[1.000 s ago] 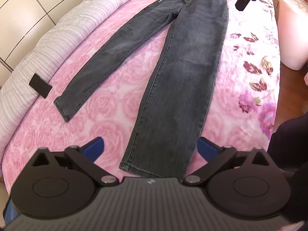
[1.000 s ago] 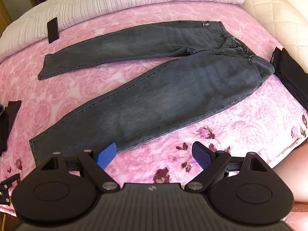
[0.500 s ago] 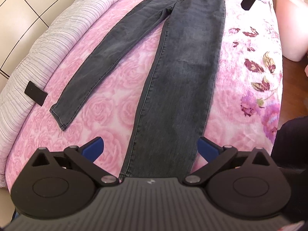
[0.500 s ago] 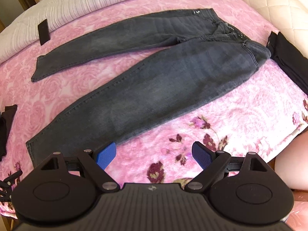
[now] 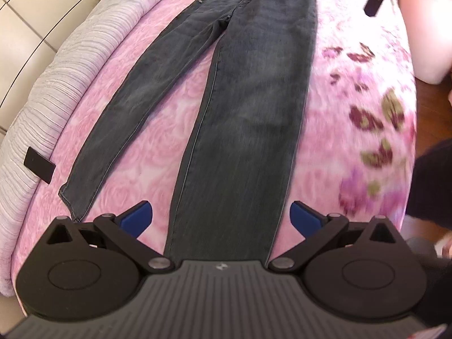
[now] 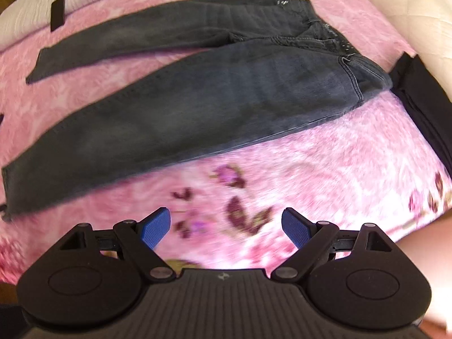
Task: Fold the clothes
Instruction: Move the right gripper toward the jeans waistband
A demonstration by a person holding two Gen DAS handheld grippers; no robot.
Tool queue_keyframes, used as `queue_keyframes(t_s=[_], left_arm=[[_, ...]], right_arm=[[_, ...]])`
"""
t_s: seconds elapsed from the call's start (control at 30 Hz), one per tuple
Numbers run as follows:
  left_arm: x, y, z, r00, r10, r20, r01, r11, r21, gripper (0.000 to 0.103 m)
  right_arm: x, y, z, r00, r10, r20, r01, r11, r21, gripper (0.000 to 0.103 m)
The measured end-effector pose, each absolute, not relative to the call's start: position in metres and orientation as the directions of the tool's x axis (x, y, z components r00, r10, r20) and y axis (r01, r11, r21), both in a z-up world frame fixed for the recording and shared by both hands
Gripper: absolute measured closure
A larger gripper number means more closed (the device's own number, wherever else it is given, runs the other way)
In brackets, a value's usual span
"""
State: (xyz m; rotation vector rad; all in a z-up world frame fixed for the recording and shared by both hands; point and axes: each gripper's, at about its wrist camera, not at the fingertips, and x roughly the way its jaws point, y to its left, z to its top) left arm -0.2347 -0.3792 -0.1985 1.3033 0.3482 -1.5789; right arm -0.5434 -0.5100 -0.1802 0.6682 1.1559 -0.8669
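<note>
Along the bed's [image 5: 333,90] near edge: jeans [image 5: 248,107] flat, legs splayed. Left tongs [image 5: 221,217] spread over near hem; right tongs [image 6: 226,226] spread, empty. Step: approach. Next: pinch hem, carry onto far leg.

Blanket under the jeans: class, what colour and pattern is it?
The blanket is pink with a rose pattern and darker purple flowers near the edge; the right wrist view shows it best.

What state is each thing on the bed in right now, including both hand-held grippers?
Jeans: unfolded, flat, legs spread apart.
Left hand-held gripper: open, holding nothing.
Right hand-held gripper: open, holding nothing.
Dark garment: lying beside the jeans' waistband.
Black card: flat on the bedspread.
</note>
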Motion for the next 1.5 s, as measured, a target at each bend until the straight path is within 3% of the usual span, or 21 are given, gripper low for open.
queue_keyframes(t_s=[0.27,0.57,0.93,1.27,1.5], left_arm=[[-0.315,-0.423,-0.209,0.182,-0.479,-0.859,0.85,-0.362,0.382,0.001],[-0.354,-0.431,-0.235,0.196,-0.486,-0.852,0.852,-0.345,0.393,0.002],[-0.351,-0.438,-0.276,0.141,-0.545,-0.827,0.845,-0.37,0.387,0.008],[-0.368,-0.457,-0.302,0.155,-0.563,-0.812,0.809,-0.4,0.432,0.012],[-0.39,-0.465,-0.308,0.227,-0.559,-0.798,0.799,-0.362,0.481,0.015]], right_arm=[[-0.612,-0.594,-0.204,0.224,-0.279,-0.934,0.768,0.641,-0.007,0.015],[-0.628,-0.642,-0.217,0.231,-0.37,-0.9,0.445,0.863,-0.24,0.015],[-0.604,-0.717,-0.223,0.19,-0.398,-0.898,0.577,0.785,-0.226,0.015],[-0.599,-0.711,-0.266,0.269,-0.603,-0.751,0.399,0.779,-0.483,0.017],[-0.66,-0.7,-0.279,0.318,-0.608,-0.727,0.396,0.782,-0.481,0.019]])
